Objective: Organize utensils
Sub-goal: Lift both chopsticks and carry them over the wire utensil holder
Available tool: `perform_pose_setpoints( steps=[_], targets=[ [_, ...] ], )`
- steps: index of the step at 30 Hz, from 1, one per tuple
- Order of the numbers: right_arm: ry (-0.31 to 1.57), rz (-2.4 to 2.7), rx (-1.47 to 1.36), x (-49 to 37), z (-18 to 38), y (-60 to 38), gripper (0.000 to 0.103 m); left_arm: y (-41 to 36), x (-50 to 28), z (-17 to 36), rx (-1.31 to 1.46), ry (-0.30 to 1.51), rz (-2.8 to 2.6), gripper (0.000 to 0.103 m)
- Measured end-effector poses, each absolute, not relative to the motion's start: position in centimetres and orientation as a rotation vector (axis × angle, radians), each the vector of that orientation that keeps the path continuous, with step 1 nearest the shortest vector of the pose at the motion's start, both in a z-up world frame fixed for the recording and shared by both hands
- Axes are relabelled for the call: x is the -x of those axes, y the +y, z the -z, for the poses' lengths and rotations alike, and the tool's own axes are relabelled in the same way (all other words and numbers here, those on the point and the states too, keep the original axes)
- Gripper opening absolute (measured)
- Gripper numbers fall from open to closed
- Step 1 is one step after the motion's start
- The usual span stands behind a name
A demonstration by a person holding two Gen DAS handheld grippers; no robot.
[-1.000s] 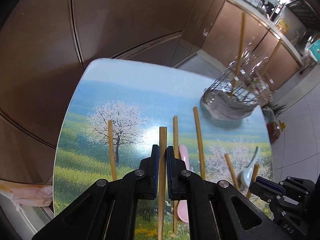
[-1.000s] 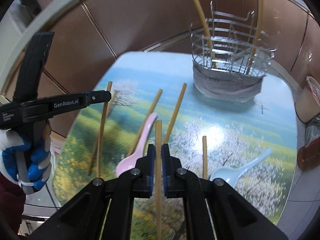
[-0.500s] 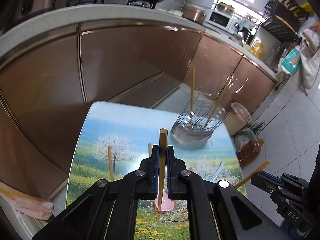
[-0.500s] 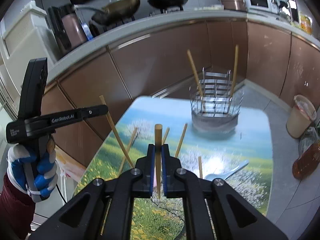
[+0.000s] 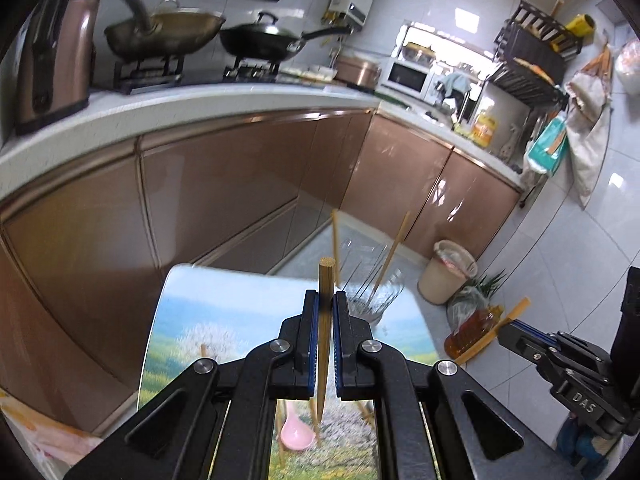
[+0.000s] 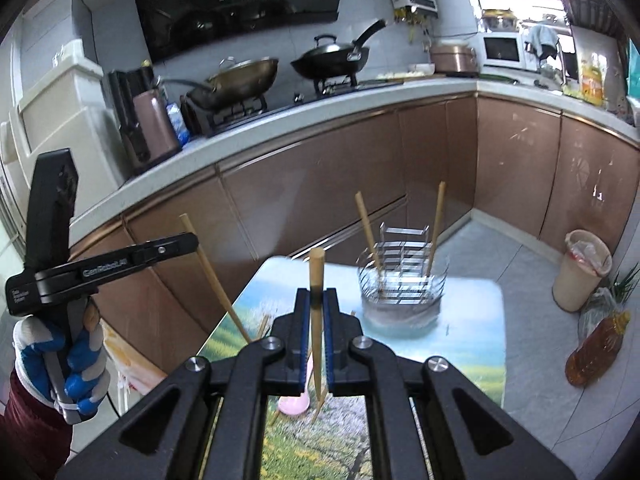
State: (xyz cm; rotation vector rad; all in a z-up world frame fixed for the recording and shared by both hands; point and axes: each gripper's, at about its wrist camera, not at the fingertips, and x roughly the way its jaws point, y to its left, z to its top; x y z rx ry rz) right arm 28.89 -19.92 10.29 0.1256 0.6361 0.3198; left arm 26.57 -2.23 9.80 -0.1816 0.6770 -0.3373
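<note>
My left gripper (image 5: 325, 300) is shut on a wooden chopstick (image 5: 326, 276), held well above the landscape-print table (image 5: 208, 300). My right gripper (image 6: 316, 300) is shut on a second chopstick (image 6: 316, 268), also high over the table (image 6: 472, 320). The wire utensil holder (image 6: 404, 292) stands at the table's far end with two chopsticks upright in it; in the left wrist view the holder (image 5: 372, 292) lies just right of my fingertips. A pink spoon (image 6: 294, 404) and loose chopsticks lie on the table below. A gloved hand (image 6: 60, 360) grips the left tool.
Brown cabinets and a counter with woks (image 6: 332, 60) run behind the table. A beige bin (image 6: 582, 272) and an oil bottle (image 6: 596, 350) stand on the tiled floor to the right. The right tool (image 5: 560, 360) shows at the left view's right edge.
Both grippers have risen from the table with their chopsticks still clamped. The table and holder now look smaller and lower, and the counter and stove have come into view.
</note>
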Motion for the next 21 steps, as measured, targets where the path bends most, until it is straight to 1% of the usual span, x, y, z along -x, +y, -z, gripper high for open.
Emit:
perform_pose_setpoints(
  steps=[8, 12, 15, 21],
  targets=[
    [0.574, -0.256, -0.139, -33.5, -13.7, -22.8, 0.005, -5.5, -31.2, -13.6, 0.208, 0.593, 0.387, 0.006],
    [0.548, -0.226, -0.136, -37.0, -14.8, -24.3, 0.005, -7.5, -34.3, -14.2, 0.210, 0.571, 0.393, 0.006],
    [0.541, -0.191, -0.117, -39.7, -14.6, -25.1, 0.005, -9.2, -37.0, -13.7, 0.207, 0.561, 0.393, 0.006],
    [0.545, -0.142, -0.098, -44.9, -11.7, -26.4, 0.006, -11.9, -41.2, -10.2, 0.182, 0.537, 0.362, 0.006]
  ],
)
